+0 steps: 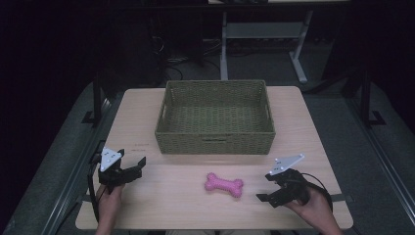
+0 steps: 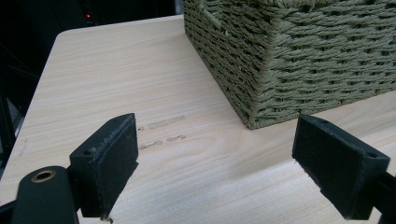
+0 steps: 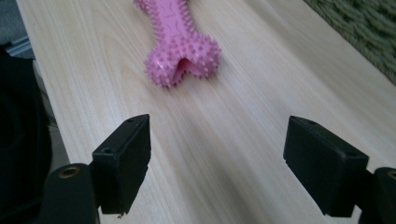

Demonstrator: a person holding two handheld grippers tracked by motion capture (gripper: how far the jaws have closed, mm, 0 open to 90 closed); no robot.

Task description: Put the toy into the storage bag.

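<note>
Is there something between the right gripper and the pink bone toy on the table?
Nothing visible does. The right gripper, its jaws wide apart, faces the pink bone toy across bare table. The woven basket stands beyond the toy, off that line.

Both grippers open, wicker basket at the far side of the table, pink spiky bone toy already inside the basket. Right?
Not quite. The pink spiky bone-shaped toy is not in the green woven wicker basket; it lies on the light wooden table in front of it, between the left gripper and right gripper, as the high view shows. Both grippers are open and the basket holds nothing.
</note>
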